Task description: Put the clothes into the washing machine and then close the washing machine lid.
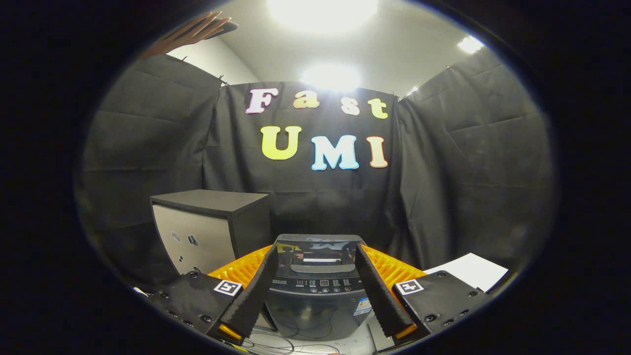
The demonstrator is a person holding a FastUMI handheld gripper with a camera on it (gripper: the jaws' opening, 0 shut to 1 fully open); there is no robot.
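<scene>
Gripper view looks across the booth: the black cloth wall (463, 187) wraps round the back, and a grey cabinet (207, 231) stands to the left against it. Just right of the cabinet sits the washing machine (315, 291), dark, lid down, framed between the two fingers and a little beyond them. A white sheet (468, 270) lies off to the right. The gripper (316, 283) is spread wide and holds nothing. A hand (194, 30) shows high up on the left.
</scene>
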